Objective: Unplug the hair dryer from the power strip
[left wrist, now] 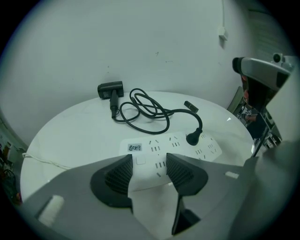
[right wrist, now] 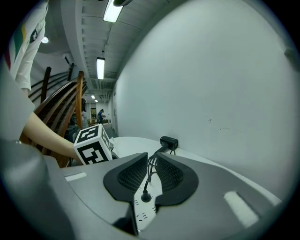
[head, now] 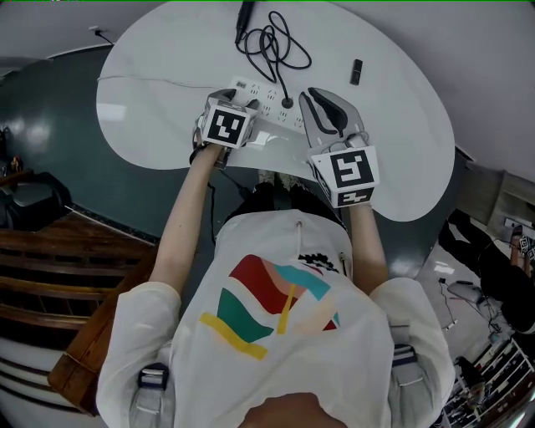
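A white power strip (head: 269, 106) (left wrist: 176, 146) lies on the white table (head: 167, 109). A black plug (head: 287, 103) (left wrist: 193, 138) (right wrist: 146, 197) sits in one of its sockets. Its cable coils back to the black hair dryer (head: 245, 17) (left wrist: 110, 90) (right wrist: 168, 141) at the far edge. My left gripper (head: 236, 100) (left wrist: 149, 173) points down over the strip's left end, open, and whether its pads touch the strip I cannot tell. My right gripper (head: 324, 104) (right wrist: 150, 176) hovers right of the plug, its jaws a narrow gap apart with nothing between them; plug and cable show through the gap.
A small black object (head: 356, 72) (left wrist: 191, 106) lies on the table right of the cable coil. A thin white cord (head: 150, 81) (left wrist: 42, 161) runs off the strip's left end. A wall stands behind the table. Dark wooden furniture (head: 50, 251) stands at the left.
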